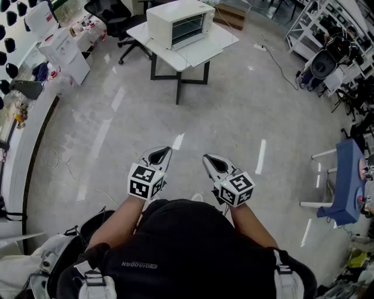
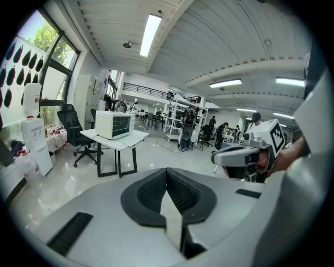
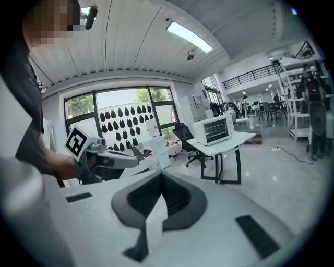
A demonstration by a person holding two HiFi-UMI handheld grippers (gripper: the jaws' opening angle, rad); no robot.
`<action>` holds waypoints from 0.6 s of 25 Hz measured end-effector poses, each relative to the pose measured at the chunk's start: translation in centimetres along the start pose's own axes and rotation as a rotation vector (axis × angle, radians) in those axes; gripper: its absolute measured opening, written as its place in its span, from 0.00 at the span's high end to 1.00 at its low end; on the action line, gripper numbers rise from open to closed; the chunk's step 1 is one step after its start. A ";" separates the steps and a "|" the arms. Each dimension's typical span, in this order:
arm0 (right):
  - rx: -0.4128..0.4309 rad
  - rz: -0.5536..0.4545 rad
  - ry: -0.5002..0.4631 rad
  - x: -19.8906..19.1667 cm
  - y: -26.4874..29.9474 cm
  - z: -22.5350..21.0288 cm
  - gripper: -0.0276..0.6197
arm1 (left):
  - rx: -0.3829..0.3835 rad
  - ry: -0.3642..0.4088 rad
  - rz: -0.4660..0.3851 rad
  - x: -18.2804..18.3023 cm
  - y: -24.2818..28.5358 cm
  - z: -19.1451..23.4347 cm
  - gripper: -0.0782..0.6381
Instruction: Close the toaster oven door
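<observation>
**Both grippers shut and empty, well short of the toaster oven**

The toaster oven [image 1: 180,23] sits on a white table [image 1: 217,42] at the far side of the room. Its glass front faces toward the near right. From here the front looks upright, but it is too small to say for sure how the door stands. A black office chair [image 1: 111,14] stands just left of the table.

The person stands on a wide stretch of shiny grey floor [image 1: 234,117], well apart from the table, and holds both grippers close to the body. The left gripper [image 1: 162,153] points toward the far side. In its own view its fingers are pressed together with nothing between them. The right gripper [image 1: 211,160] is held just beside it, also pointing far. Its fingers are likewise together and hold nothing.

Each gripper shows in the other's view, with a bare forearm behind it. A blue stand [image 1: 349,175] is at the right edge of the room.
</observation>
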State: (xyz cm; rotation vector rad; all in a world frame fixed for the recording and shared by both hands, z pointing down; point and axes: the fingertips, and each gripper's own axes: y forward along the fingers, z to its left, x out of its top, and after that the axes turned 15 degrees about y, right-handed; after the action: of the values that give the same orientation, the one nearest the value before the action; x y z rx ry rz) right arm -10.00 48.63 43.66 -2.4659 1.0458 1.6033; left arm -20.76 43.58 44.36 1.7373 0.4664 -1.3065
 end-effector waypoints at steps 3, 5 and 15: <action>0.006 0.001 -0.003 -0.2 0.2 0.1 0.96 | 0.000 0.002 -0.003 -0.1 0.1 0.0 0.89; 0.011 0.002 -0.005 -0.1 0.2 0.1 0.96 | -0.001 0.003 -0.004 0.1 0.2 0.0 0.89; 0.047 0.007 0.020 0.2 -0.3 -0.3 0.96 | 0.004 0.006 0.004 0.5 1.0 -0.9 0.89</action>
State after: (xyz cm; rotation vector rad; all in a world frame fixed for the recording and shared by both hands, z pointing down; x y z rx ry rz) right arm -9.55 48.70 43.55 -2.4561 1.0829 1.5409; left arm -19.30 43.71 44.43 1.7446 0.4641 -1.3006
